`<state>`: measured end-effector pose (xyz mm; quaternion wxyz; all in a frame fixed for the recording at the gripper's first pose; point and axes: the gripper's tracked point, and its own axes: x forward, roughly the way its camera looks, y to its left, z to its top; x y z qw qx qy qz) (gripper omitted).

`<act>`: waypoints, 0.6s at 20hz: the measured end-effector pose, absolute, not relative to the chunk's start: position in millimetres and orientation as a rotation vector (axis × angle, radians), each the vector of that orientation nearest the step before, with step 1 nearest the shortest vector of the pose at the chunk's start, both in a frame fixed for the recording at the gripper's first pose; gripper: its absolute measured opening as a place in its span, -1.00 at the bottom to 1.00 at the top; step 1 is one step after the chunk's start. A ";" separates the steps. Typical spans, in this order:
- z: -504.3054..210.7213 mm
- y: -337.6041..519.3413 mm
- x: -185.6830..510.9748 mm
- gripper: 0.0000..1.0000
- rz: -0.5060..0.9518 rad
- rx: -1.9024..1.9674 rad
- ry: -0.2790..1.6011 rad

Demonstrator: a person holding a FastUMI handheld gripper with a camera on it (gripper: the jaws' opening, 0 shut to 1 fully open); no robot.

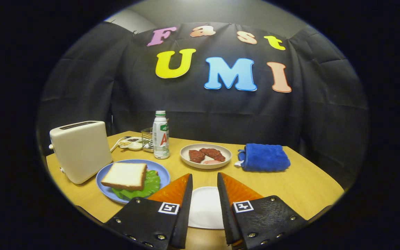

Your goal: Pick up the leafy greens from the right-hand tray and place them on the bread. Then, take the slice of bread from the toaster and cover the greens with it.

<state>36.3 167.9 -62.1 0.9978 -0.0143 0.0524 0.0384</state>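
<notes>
Green leaves (144,187) already lie under bread (125,175) on the plate (161,173), at ten o'clock from the hand-held gripper (205,180), which hangs open and empty. Retreat upward without touching the stack.

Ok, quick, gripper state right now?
Gripper: open, holding nothing, fingers apart over the white plate, beside the blue plate.
</notes>
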 end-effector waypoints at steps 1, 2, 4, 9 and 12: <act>-63.7 148.1 32.7 -0.16 0.042 -0.016 0.114; -61.0 132.7 29.6 -0.16 0.019 0.003 0.110; -56.4 106.4 27.3 -0.16 -0.014 0.032 0.095; -52.8 35.9 24.5 -0.16 -0.093 -0.012 0.063; -40.5 11.4 28.2 -0.16 -0.018 0.031 -0.020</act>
